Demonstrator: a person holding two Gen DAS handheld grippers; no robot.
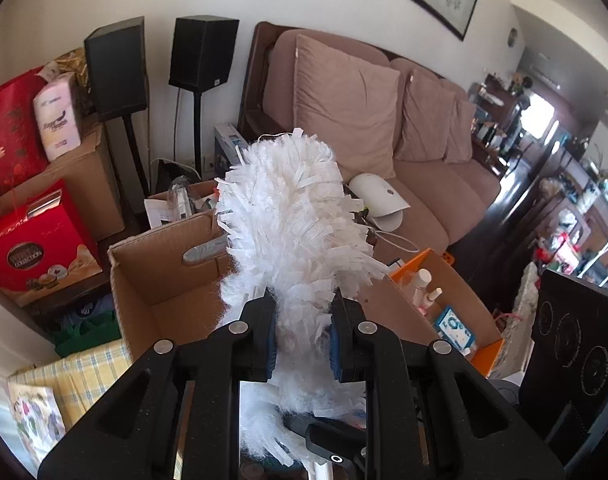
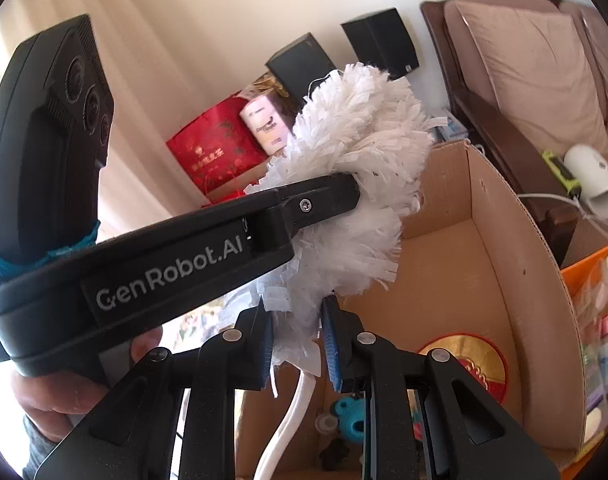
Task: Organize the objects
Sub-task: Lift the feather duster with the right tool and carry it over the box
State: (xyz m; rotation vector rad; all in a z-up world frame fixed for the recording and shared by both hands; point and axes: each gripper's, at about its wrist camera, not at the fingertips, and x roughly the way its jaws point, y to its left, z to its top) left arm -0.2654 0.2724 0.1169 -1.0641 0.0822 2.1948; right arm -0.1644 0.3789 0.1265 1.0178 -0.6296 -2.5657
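Duster fibres fill the middle of both views: we hold a white fluffy duster (image 1: 288, 216) upright above an open cardboard box (image 1: 152, 280). Our left gripper (image 1: 304, 336) pinches the lower part of the fluffy head, its blue-padded fingers (image 1: 268, 332) pressed into the fibres from either side. In the right wrist view, our right gripper (image 2: 296, 344) sits at the base of the head, where the white handle (image 2: 296, 412) curves down; fibres and the handle top lie between its pads (image 2: 331, 344), but we cannot tell whether they bite or merely flank it. The left gripper crosses this view sideways, its finger sunk in the duster (image 2: 355, 160).

Below the duster the cardboard box (image 2: 503, 248) holds a round red-and-gold tin (image 2: 467, 364), a teal toy (image 2: 349, 414) and small dark items. Just right of it stands an orange box (image 1: 443, 300) with bottles. Behind are a pink sofa (image 1: 383, 120) with cushions, a white device (image 1: 377, 200) on its seat, two black speakers (image 1: 202, 54) on stands, and red gift boxes (image 1: 28, 248) at left.
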